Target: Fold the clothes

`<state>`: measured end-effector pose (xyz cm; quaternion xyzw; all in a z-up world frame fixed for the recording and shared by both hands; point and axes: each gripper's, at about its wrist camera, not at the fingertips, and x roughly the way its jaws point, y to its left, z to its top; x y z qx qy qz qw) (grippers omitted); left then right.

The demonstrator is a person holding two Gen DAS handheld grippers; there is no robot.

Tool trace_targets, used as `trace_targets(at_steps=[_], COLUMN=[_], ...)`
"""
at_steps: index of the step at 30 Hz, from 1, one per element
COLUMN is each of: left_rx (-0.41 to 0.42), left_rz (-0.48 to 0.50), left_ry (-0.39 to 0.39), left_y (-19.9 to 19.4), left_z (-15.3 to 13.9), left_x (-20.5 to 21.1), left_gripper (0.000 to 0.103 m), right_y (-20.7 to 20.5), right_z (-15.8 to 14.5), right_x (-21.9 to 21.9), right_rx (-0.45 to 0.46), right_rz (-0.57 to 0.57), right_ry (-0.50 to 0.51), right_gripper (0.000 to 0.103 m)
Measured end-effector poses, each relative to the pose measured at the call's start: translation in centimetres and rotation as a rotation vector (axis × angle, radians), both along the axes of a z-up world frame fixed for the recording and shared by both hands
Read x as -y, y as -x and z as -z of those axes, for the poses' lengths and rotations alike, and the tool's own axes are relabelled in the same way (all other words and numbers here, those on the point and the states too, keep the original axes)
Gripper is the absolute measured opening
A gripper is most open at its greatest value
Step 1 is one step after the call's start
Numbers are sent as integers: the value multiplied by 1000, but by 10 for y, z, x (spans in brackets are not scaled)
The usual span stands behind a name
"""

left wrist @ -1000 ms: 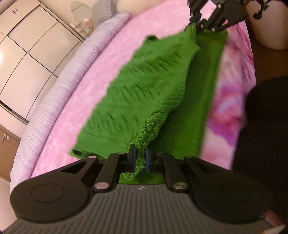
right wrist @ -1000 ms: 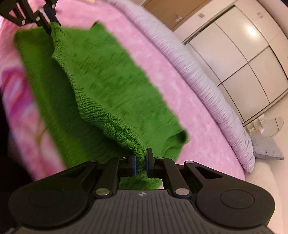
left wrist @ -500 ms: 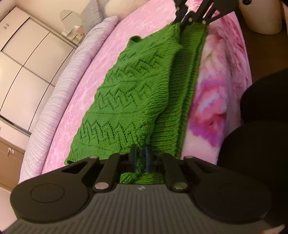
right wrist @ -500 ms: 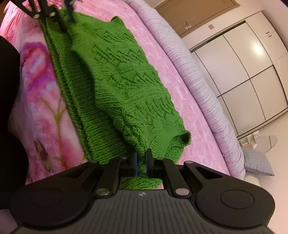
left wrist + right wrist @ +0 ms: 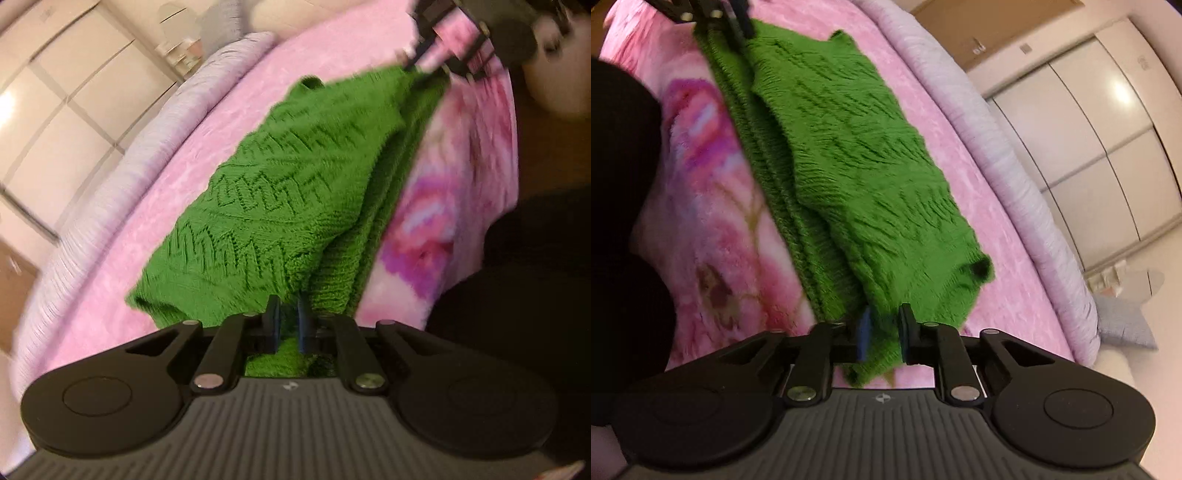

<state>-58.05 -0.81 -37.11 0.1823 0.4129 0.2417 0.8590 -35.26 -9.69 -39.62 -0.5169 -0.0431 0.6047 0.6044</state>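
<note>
Right gripper [image 5: 882,328] just parted, releasing green sweater [image 5: 857,147] toward 12 o'clock; left gripper [image 5: 289,319] stayed clenched on hem; fold laid

Sweater [image 5: 291,206] on blanket [image 5: 443,206] — bolster [image 5: 122,177] along far side.

a pink floral blanket [image 5: 461,206] is covering the bed, a lilac ribbed bolster [image 5: 1015,155] is running along its far edge, and pale wardrobe doors [image 5: 1100,122] are standing behind a grey cushion [image 5: 1123,321].
</note>
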Motion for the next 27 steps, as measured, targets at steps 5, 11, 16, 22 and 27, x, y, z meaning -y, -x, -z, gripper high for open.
trace_targets(at_steps=[5, 11, 16, 22, 27], left_rx=[246, 347, 343, 336, 323], left_rz=[-142, -325, -444, -455, -485], left_ry=[201, 339, 406, 363, 327], left_y=[29, -4, -19, -11, -9], left_z=[-35, -37, -13, 1, -14], left_x=[-19, -54, -65, -49, -33], left_gripper=[8, 13, 20, 20, 20], right_y=[-33, -41, -28, -25, -22], right_z=[-52, -63, -36, -19, -31], right_x=[12, -13, -22, -21, -17], right_rx=[-388, -857, -873, -832, -831], right_rz=[205, 409, 461, 491, 517], right_ry=[-119, -221, -205, -157, -182], right_gripper=[46, 50, 53, 48, 50])
